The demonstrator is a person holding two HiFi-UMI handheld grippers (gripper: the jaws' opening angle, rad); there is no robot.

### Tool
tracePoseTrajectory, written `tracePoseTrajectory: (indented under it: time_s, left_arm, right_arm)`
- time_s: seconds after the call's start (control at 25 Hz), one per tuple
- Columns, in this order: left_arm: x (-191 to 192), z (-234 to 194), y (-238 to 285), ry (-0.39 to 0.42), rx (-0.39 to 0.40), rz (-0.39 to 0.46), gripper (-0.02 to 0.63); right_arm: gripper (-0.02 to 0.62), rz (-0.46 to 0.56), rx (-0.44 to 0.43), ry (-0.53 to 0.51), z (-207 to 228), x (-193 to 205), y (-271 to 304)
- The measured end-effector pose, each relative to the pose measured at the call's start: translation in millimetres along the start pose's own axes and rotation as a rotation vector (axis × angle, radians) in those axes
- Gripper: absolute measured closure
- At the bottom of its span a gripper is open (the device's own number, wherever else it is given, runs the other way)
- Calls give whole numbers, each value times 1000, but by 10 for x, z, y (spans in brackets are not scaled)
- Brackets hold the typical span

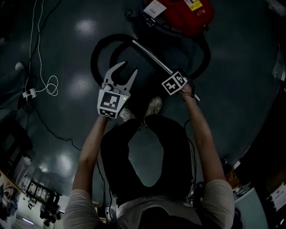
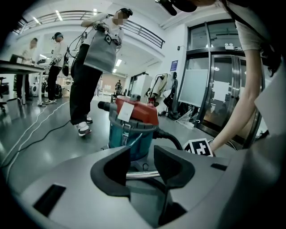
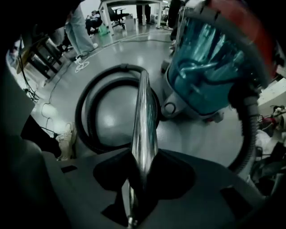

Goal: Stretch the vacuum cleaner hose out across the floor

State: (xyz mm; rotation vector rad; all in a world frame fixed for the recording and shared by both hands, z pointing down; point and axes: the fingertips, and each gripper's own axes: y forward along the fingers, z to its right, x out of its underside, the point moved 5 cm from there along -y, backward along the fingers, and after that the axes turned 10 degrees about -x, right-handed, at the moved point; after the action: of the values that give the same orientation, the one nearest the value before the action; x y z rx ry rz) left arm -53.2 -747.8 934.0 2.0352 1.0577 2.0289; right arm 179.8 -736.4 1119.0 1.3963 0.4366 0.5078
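Head view: the vacuum cleaner (image 1: 183,13), red lid over a teal drum, stood on the dark floor (image 1: 241,89) at the top of frame. Its black hose (image 1: 99,51) lay coiled in a loop on the floor left of the machine, not stretched out. A second run of hose curved round the machine's right side. One end of the loop joined a metal tube (image 1: 154,58) that ran diagonally toward the person's right hand.

Right gripper (image 3: 144,156): pointed steeply down, jaws closed onto the metal tube, pads pressed against it on both sides. The tube ran up the middle of the right gripper view to the hose loop, with the drum just beside it on the right.

Left gripper (image 1: 129,67): held above the floor near the loop, jaws partly open, nothing gripped. The tube showed through the gap, beyond the pads and clear of them.

The person's shoes (image 1: 154,106) stood just below the tube. A white cable (image 1: 42,82) lay well apart at the left.
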Motion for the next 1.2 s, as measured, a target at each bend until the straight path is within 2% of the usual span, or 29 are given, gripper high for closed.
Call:
tracePoseTrajectory:
  time_s: [0.2, 0.44, 0.6, 0.68, 0.76, 0.96, 1.08, 1.16, 1.2]
  left_arm:
    - [-1144, 179, -885, 51, -9, 38, 443]
    - [-2455, 527, -2202, 148, 4, 142, 443]
    - [-2932, 744, -3040, 238, 17, 216, 443]
    - [-3047, 898, -3427, 308, 52, 238, 438]
    - [-3099, 1087, -3844, 406, 100, 259, 407]
    - [-2983, 1473, -5015, 597, 177, 296, 352]
    - [-2791, 1566, -5541, 667, 197, 242, 338]
    - [-2600, 1707, -5798, 670, 244, 176, 338]
    - [-2478, 1807, -5917, 666, 277, 139, 338]
  right_arm:
    - [419, -38, 155, -153, -188, 16, -1495]
    - [419, 18, 459, -513, -627, 71, -3754]
    - [419, 68, 673, -751, -1201, 91, -5137]
    - [419, 75, 778, -866, -1598, 99, -5732]
    - [419, 72, 864, -968, -2064, 138, -6265]
    - [419, 60, 979, -1179, -3359, 458, -7138]
    - [417, 103, 1032, -1308, -4133, 628, -7449]
    - [417, 173, 1038, -1372, -4618, 775, -7572]
    - [417, 167, 1044, -1414, -4832, 880, -7603]
